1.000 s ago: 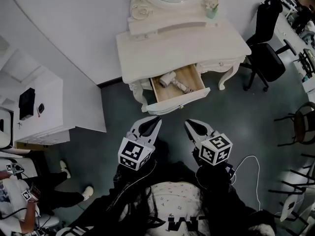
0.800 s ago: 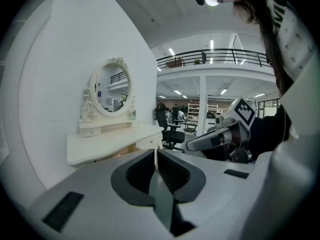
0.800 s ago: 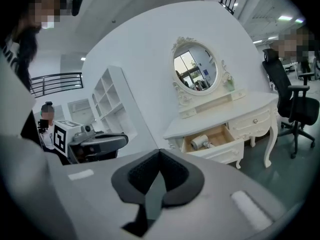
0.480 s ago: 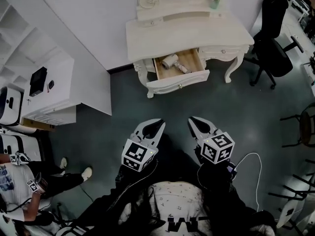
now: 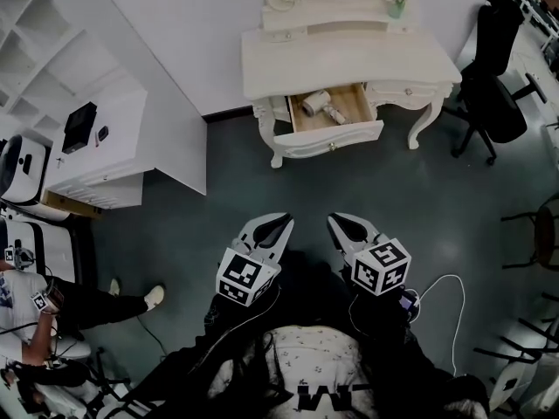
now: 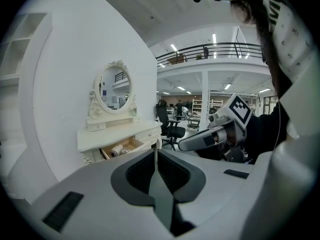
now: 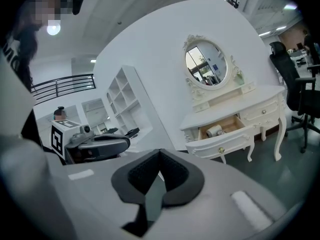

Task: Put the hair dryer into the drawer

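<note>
A white hair dryer (image 5: 320, 104) lies in the open wooden drawer (image 5: 336, 135) of a white dressing table (image 5: 345, 59) at the top of the head view. The same hair dryer (image 7: 215, 131) shows far off in the right gripper view, and small (image 6: 117, 150) in the left gripper view. Both grippers hang side by side low in the head view, well back from the table. My left gripper (image 5: 284, 224) is shut and holds nothing. My right gripper (image 5: 334, 221) is also shut and empty, its jaws meeting tip to tip.
A white shelf unit with a low cabinet (image 5: 96, 151) stands at the left. A black office chair (image 5: 493, 68) is right of the table, with more chairs at the right edge. A seated person (image 5: 52, 308) is at lower left. Dark floor (image 5: 262, 190) lies between me and the table.
The dressing table has shrunk and drifted up and right in the head view as both grippers drew back from it. The drawer stays open with the dryer inside.
</note>
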